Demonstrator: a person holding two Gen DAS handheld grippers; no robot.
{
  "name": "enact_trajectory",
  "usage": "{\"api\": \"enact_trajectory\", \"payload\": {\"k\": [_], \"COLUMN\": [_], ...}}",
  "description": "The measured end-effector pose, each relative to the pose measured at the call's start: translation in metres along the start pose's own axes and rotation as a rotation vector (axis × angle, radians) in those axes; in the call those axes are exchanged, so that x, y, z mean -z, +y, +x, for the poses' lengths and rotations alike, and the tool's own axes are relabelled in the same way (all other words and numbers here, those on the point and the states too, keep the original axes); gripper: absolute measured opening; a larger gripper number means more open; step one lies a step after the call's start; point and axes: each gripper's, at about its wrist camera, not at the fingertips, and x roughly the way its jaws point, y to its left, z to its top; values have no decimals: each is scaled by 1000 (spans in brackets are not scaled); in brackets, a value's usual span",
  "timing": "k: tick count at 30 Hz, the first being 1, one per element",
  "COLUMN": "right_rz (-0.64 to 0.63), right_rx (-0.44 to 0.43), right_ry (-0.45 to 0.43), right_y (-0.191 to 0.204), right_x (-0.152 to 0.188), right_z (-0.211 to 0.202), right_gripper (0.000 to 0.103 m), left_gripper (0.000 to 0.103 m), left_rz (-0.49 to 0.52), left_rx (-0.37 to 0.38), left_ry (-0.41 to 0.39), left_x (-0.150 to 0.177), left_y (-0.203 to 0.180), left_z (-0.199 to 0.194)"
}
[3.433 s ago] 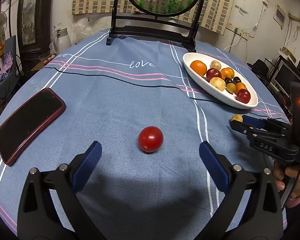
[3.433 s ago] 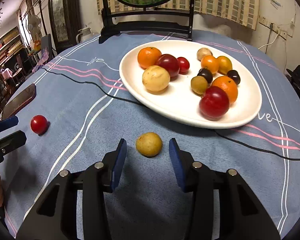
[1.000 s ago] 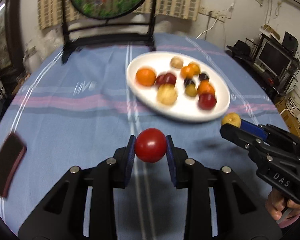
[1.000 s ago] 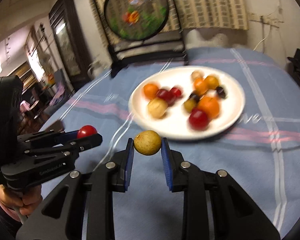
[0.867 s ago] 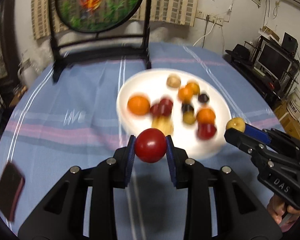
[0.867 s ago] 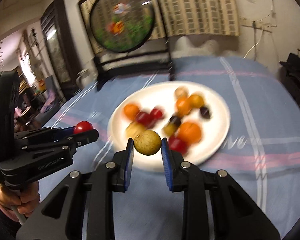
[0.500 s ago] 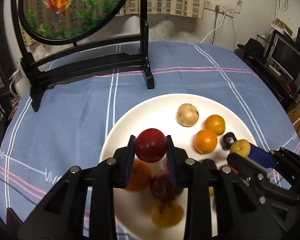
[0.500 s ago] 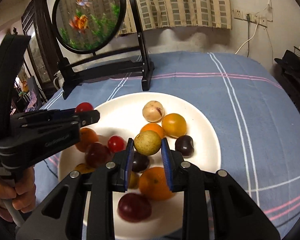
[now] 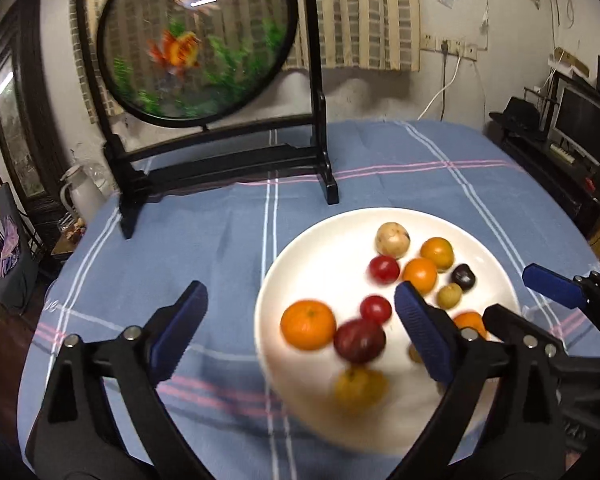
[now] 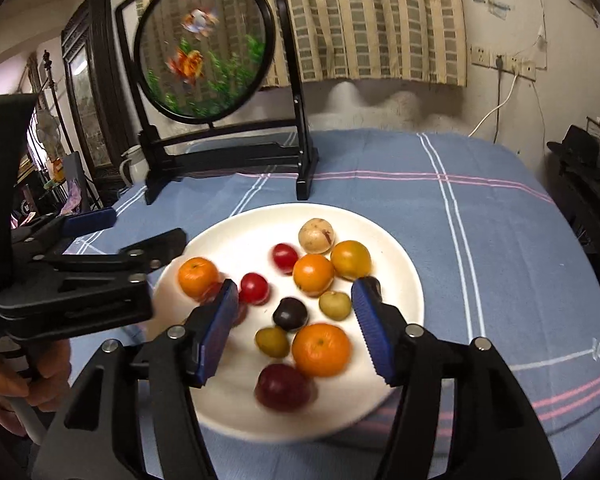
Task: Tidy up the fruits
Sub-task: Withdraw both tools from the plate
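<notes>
A white oval plate holds several fruits on the blue tablecloth. My left gripper is open and empty over the plate's left side. A small red tomato lies on the plate near an orange and a dark red plum. My right gripper is open and empty above the plate's near half. A yellow-green fruit lies between its fingers, beside a dark plum and a large orange.
A round fish-painted screen on a black stand stands on the table behind the plate. A white jug is off the table's left edge. Shelves with a monitor are at the right.
Both grippers have opened. The red tomato has left my left gripper and the yellow-green fruit has left my right gripper; both now lie on the plate.
</notes>
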Motion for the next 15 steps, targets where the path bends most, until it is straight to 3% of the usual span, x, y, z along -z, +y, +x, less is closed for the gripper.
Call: {"api": "enact_trajectory", "payload": {"k": [5,7,9,15], "right_rz": [-29,-39,-44,-74], "right_rx": [-1,1,0,36], "right_ry": [-1,10,22,76], "right_y": [14,18,20,25], "right_x": [27,42,58,100], "right_z": [-33,-42,-47,-61], "right_gripper": [62,74,94,100], "left_gripper": [101,101,101,101], "left_rz": [-28,-34,-37,0], "left_rx": [26,17,13,-20], "left_ry": [-14,-11,3,49], "left_x": [38,61,82,134], "left_y": [10,13,16,16], "left_z": [-42,-56,-66,-72]}}
